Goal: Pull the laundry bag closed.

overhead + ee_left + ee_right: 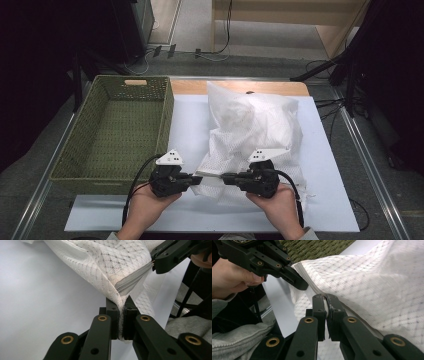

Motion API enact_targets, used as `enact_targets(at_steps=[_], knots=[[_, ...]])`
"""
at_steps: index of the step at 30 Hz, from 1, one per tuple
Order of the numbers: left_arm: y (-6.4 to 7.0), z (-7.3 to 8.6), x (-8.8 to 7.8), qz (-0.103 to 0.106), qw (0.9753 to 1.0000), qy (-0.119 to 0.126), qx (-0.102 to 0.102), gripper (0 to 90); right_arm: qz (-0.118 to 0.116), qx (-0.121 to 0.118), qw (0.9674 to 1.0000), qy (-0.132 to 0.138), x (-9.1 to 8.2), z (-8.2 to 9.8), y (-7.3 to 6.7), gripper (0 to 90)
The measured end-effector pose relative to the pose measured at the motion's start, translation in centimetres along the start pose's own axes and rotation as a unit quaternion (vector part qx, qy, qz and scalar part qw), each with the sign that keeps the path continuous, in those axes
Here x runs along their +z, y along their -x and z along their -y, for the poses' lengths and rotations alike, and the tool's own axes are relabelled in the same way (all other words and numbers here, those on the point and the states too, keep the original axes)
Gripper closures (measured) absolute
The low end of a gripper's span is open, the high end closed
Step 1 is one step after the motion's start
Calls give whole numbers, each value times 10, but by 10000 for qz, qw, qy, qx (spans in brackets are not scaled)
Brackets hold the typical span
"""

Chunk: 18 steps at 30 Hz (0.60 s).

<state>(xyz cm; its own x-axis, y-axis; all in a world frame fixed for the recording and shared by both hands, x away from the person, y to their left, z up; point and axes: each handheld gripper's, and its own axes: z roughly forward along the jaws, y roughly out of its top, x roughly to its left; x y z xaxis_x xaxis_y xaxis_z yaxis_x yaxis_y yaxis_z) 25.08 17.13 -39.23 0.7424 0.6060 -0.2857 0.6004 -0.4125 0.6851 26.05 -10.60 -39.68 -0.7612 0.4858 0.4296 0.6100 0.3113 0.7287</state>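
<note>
Counter (340, 200) carries pale sheet, green woven basket (115, 130) at left. White mesh bag (255, 125) lies mid-counter, right of basket, bulging. Grey zipper (132, 280) runs along bag's near edge. Left tongs (196, 176) pinch bag corner at zipper end; right tongs (225, 177) pinch zipper edge just beside, facing them.

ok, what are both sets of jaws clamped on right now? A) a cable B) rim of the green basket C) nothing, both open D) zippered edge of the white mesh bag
D: the left gripper and right gripper each pinch the white mesh bag along its zippered edge, apart from the green basket.
</note>
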Motion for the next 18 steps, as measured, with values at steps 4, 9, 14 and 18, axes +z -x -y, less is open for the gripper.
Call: enact_targets(at_steps=[4, 9, 14, 18], knots=[[-2, 0, -2, -18, 10000, -1, -25, 875, -1, 32, 10000, 20, -2, 0, 2, 872], [-3, 1, -2, -30, 10000, 16, -26, 874, 8, 39, 10000, 33, -5, 1, 4, 871], [-3, 1, -2, -20, 10000, 18, 5, 873, 2, 21, 10000, 20, -7, 1, 4, 871], [-3, 1, -2, -38, 10000, 13, 20, 873, 14, -32, 10000, -4, -7, 1, 3, 871]])
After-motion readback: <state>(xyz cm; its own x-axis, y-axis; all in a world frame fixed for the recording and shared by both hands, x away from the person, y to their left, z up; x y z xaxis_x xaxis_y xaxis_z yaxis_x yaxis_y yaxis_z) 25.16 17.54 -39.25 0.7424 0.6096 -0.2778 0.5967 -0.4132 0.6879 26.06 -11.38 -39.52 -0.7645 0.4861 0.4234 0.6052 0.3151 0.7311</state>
